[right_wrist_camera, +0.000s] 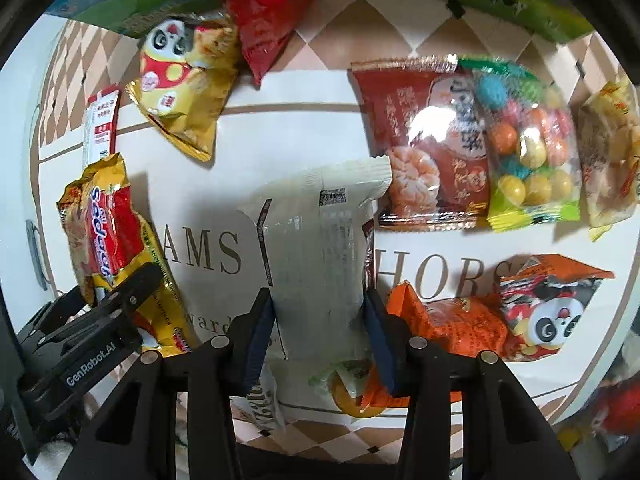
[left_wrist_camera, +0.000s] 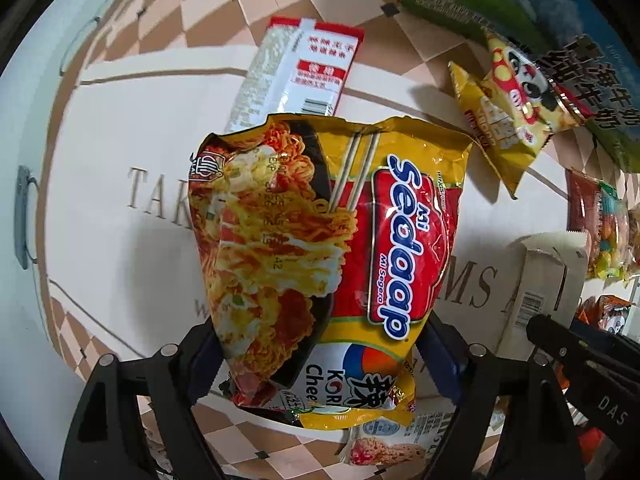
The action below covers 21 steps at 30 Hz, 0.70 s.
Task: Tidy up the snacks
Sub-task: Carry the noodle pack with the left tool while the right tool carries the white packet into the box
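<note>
A white counter point(right_wrist_camera: 280, 128) with a checkered border and printed lettering carries scattered snacks, with a green carton point(left_wrist_camera: 480, 4) along its far edge. The left gripper point(left_wrist_camera: 320, 360) points down, its fingers point(left_wrist_camera: 200, 360) clamped on a yellow-and-red noodle pack point(left_wrist_camera: 320, 248), lifted above the counter. The right gripper point(right_wrist_camera: 320, 340) has its fingers point(right_wrist_camera: 256, 332) clamped on a pale packet point(right_wrist_camera: 316, 248). Beside it lie a red cracker bag point(right_wrist_camera: 424, 144) and a candy bag point(right_wrist_camera: 528, 140), touching.
</note>
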Available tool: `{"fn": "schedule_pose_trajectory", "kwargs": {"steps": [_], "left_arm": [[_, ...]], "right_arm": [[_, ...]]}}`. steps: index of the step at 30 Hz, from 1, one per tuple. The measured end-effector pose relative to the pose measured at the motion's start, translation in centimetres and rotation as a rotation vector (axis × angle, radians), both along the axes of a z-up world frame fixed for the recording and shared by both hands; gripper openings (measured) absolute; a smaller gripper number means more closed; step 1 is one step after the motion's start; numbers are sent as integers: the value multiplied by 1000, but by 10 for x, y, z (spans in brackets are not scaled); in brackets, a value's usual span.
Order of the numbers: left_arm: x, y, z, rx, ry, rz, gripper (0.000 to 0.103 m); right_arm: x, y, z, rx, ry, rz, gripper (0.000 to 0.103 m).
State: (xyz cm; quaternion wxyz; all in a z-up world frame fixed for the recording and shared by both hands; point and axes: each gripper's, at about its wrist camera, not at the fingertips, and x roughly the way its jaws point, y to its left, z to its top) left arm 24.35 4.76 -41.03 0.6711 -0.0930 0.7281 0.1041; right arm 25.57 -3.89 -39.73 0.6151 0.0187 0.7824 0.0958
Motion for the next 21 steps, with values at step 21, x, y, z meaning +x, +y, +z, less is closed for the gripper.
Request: {"fn": "schedule_pose_trajectory", "kwargs": {"steps": [21], "left_arm": [[-24,-44,195,-55,-293,-74,85]], "right_arm": [[13,-54,170,276,-190,-77,47]]}}
